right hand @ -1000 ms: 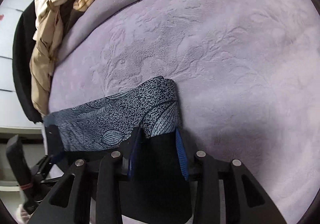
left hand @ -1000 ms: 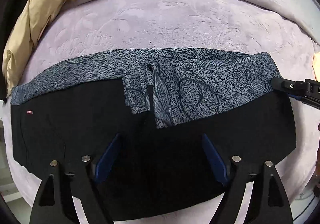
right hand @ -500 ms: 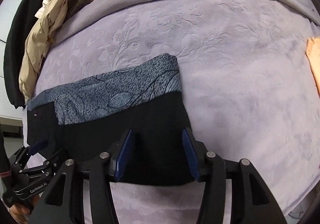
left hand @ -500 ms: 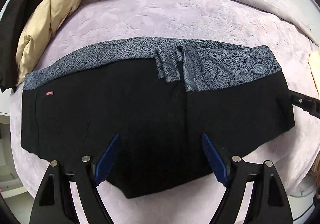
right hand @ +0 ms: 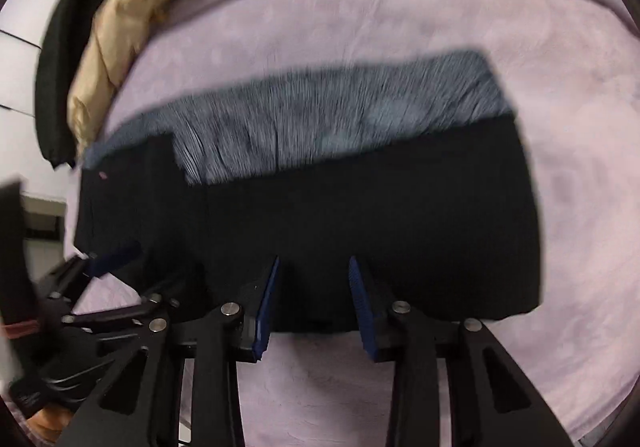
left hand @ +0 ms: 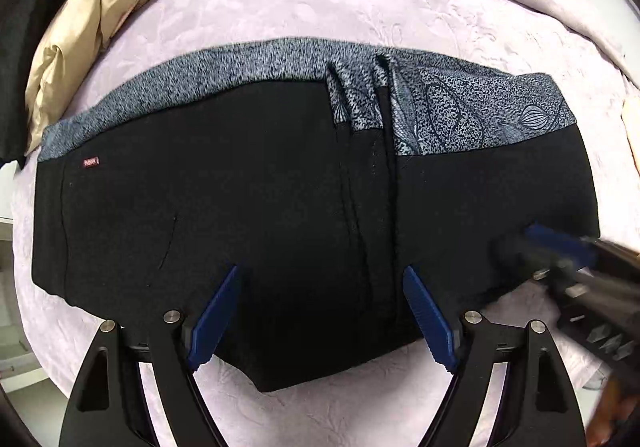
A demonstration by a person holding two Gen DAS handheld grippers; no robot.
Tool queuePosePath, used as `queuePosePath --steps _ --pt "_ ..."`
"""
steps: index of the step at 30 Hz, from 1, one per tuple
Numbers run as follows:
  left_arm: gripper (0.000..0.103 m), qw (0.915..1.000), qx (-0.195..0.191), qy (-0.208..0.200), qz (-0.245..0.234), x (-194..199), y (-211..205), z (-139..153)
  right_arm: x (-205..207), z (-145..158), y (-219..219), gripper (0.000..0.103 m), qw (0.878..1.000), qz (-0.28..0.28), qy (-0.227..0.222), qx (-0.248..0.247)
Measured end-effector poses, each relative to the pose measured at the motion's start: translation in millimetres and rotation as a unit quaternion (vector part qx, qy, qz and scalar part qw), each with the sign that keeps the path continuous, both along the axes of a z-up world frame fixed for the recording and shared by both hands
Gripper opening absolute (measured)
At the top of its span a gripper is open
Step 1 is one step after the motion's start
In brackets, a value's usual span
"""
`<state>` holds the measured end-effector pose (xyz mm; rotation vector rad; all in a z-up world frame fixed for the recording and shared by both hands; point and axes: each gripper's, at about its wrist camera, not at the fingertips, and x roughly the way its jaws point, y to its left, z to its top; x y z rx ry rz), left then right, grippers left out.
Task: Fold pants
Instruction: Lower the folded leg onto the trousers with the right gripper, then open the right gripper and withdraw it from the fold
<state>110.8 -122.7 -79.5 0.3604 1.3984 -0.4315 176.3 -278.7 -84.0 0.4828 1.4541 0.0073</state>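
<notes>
1. Ahead of both sets of fingers I see a bed covered with a lilac embossed blanket [left hand: 280, 7], which fills most of each view and runs on past the far side of the garment.
2. The pants [left hand: 260, 207] lie flat on that blanket, directly in front of my fingers in both views. They are black, folded into a wide block, with a grey-blue patterned band [left hand: 460, 115] along the edge farthest from the fingers. A dark seam runs from that band back toward me, and a small red label [left hand: 91, 162] sits near the far-left corner.
3. Beyond the pants, up and to the left of my left fingers, a beige garment [left hand: 92, 19] is heaped at the blanket's edge, with dark clothing beside it.
4. My left gripper [left hand: 320, 311] has its blue-padded fingers [left hand: 212, 319] spread wide, holding nothing. They frame the near edge of the pants; whether the tips touch the cloth, I cannot tell.
5. My right gripper [right hand: 314, 303] also holds nothing. Its fingers [right hand: 266, 311] stand clearly apart, though closer together than the left pair, with the near hem of the pants lying between them. This view is motion-blurred.
6. In the left wrist view the right gripper shows blurred at the right side, its blue pad over the black cloth near that end of the pants.
</notes>
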Motion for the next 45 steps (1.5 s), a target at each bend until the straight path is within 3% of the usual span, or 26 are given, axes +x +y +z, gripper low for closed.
queuePosePath --steps 4,10,17,22,28,34,38,45 --pt "0.084 1.0000 -0.006 -0.004 0.004 -4.8 3.3 -2.2 -2.1 7.0 9.7 0.038 1.000 0.021 -0.005 -0.016" --pt "0.084 0.9999 -0.010 -0.003 0.009 -9.7 8.9 -0.3 2.5 21.4 3.6 0.039 0.999 0.011 -0.025 0.027" --pt "0.084 0.9997 -0.007 -0.007 0.022 -10.6 20.6 5.5 53.4 36.3 25.1 0.039 0.997 0.038 -0.066 0.026" --pt "0.084 0.9991 -0.013 -0.008 0.039 -10.5 47.7 13.4 80.5 12.1 40.2 0.039 0.998 0.043 -0.033 0.033" --pt "0.083 0.9976 -0.016 -0.007 0.067 -12.5 83.2 22.1 94.9 -0.7 55.8 0.039 0.998 0.060 -0.018 -0.011" --pt "0.084 0.9970 -0.019 -0.009 0.074 -15.3 104.0 27.3 76.5 25.4 69.6 0.041 0.996 0.088 -0.030 0.001" --pt "0.083 0.9973 -0.024 -0.010 0.069 -18.7 113.9 34.2 46.9 35.5 77.0 0.047 0.996 0.091 -0.019 0.006" --pt "0.084 0.9981 -0.024 -0.001 0.057 -24.4 119.7 34.9 5.2 43.2 81.3 0.048 0.997 0.073 0.004 0.003"
